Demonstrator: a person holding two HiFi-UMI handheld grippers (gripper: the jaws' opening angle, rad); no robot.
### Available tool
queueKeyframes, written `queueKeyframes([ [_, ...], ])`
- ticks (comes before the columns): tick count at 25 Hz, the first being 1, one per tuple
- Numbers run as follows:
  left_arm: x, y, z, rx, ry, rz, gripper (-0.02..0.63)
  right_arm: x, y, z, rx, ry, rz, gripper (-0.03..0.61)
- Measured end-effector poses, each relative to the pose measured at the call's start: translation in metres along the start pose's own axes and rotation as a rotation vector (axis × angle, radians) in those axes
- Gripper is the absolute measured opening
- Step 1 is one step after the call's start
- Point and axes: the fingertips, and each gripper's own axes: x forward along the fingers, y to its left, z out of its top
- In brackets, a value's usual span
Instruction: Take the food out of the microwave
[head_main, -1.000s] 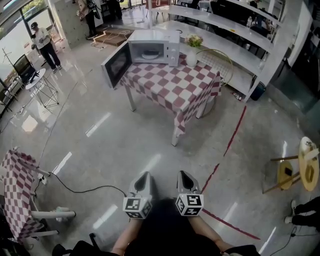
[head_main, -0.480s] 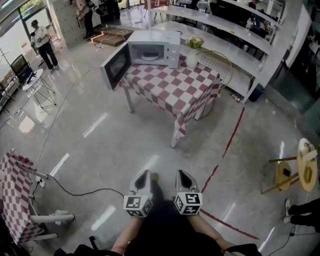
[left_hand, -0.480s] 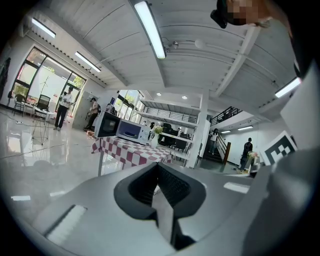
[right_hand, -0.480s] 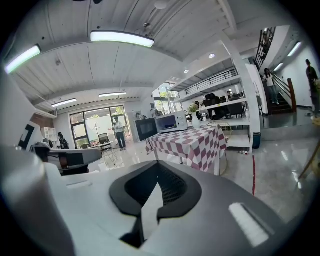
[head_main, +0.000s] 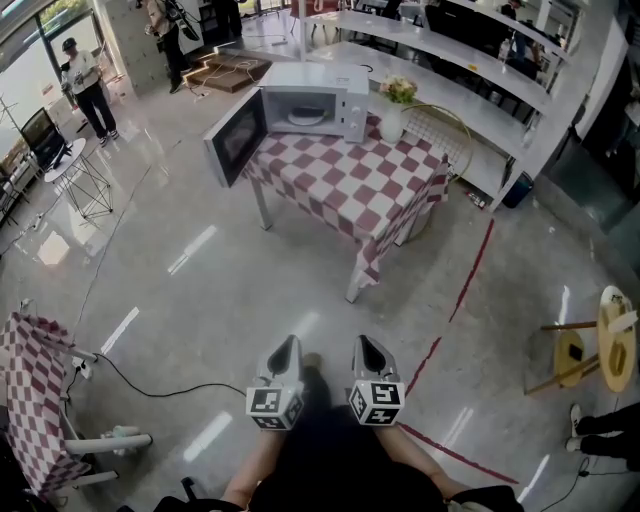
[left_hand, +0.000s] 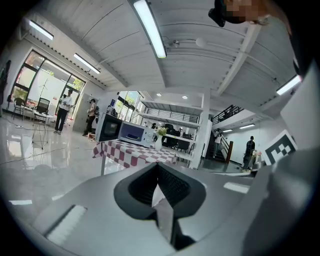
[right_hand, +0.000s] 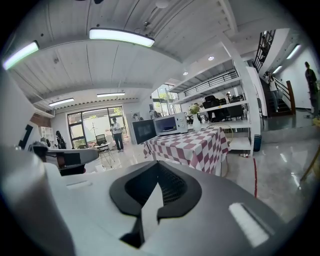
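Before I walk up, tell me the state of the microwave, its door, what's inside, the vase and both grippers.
microwave: on the checked table
microwave door: swung wide open
plate: inside the microwave
vase: upright, holding flowers
left gripper: shut, empty
right gripper: shut, empty

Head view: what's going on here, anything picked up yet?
Nothing yet. A person holds the left gripper and the right gripper out in front, both shut and empty, over bare floor well short of the checked table. The microwave sits at the table's far end with its door swung open and a white plate inside; what is on it is too small to tell. A vase of flowers stands beside the microwave.
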Motion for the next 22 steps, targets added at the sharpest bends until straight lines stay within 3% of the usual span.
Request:
queueKeyframes([
  [12,0.037,0.049,0.017,0.003,0.0,0.049,0.009,0.059,0.01,0.011,-0.004,0.014,0.017,0.0],
  [22,0.093,0.077,0.032,-0.007,0.006,0.034,0.009,0.109,-0.002,0.024,-0.005,0.027,-0.02,0.0],
])
